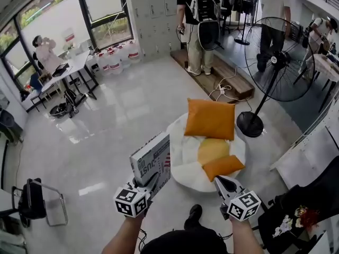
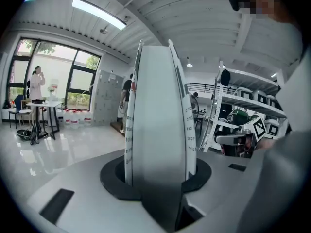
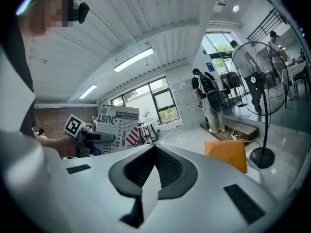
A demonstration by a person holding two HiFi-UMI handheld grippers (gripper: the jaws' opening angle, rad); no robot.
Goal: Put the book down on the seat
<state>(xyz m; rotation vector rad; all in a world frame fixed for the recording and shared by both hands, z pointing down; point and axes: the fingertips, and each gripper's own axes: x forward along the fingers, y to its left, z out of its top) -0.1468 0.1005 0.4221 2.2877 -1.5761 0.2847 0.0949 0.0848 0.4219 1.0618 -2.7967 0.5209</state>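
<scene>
**Left hand-held gripper** [image 1: 152,181]: the jaws stand at a middling width and are clamped on the lower edge of a thick white book with black newsprint lettering and a flag motif [image 1: 154,160]. The book stands upright between the pads. In the left gripper view it appears edge-on and fills the centre.

**Right hand-held gripper** [image 1: 219,180]: the jaws are closed together with nothing between them.

**Position of the book:** it is held in the air above the glossy pale floor [image 1: 122,120], at the left edge of the round white padded seat [image 1: 181,155]. It is not resting on the seat.

**Seat contents:**
- A large square orange cushion [image 1: 210,119] stands at the far side.
- A rounded yellow cushion [image 1: 212,150] lies in the middle.
- A smaller orange cushion [image 1: 222,166] lies at the near side, just beyond the right jaws.

**Surroundings:**
- A black pedestal fan with a round wire cage [image 1: 280,60] stands to the right, beyond the seat.
- A person wearing a backpack [image 1: 198,20] stands on a low wooden platform [image 1: 222,73] farther back.
- Another person [image 1: 46,54] sits at a table [image 1: 71,65] by the windows on the left.
</scene>
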